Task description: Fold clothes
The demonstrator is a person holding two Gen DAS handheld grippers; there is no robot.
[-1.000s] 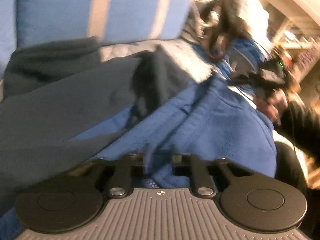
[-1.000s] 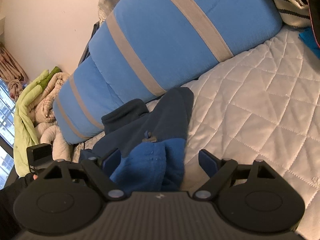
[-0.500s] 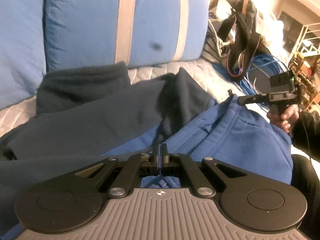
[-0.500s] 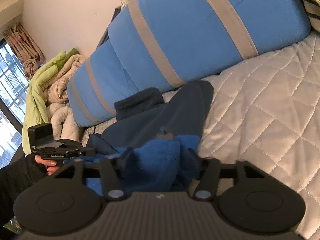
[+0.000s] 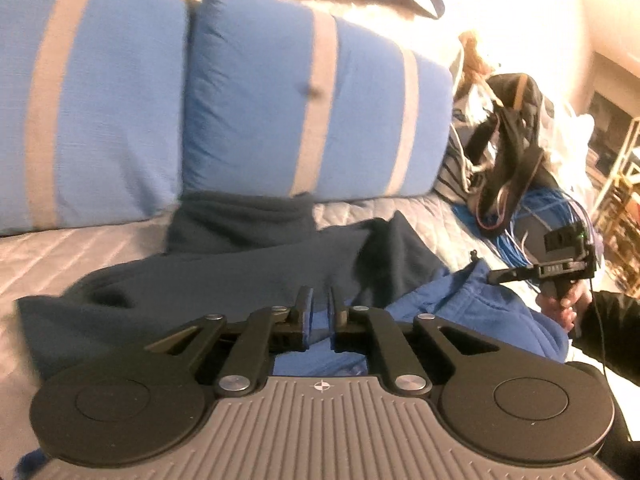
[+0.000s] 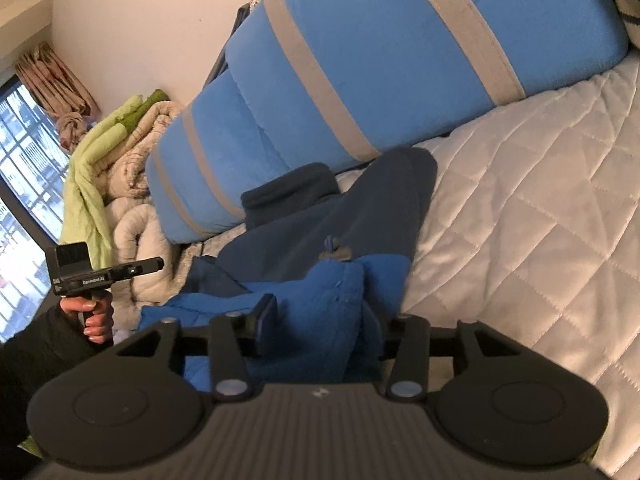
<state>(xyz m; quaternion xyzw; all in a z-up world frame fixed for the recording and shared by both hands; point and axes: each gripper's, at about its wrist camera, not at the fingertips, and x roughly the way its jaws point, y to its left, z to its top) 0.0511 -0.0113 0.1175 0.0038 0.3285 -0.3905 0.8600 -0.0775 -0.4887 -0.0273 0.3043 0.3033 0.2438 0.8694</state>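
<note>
One blue and navy fleece jacket (image 6: 320,248) lies crumpled on the quilted bed (image 6: 520,200), just in front of the blue striped cushions (image 5: 304,92). The left hand-held gripper (image 5: 319,312) hovers over it, fingers nearly together, gripping nothing. The right hand-held gripper (image 6: 320,320) stands wide, blue fleece bunched between its fingers.

At the left edge of the right wrist view, the black handheld claw unit (image 6: 94,272) carries small white lettering on its side (too small and blurred to read). Nothing else bears writing.
</note>
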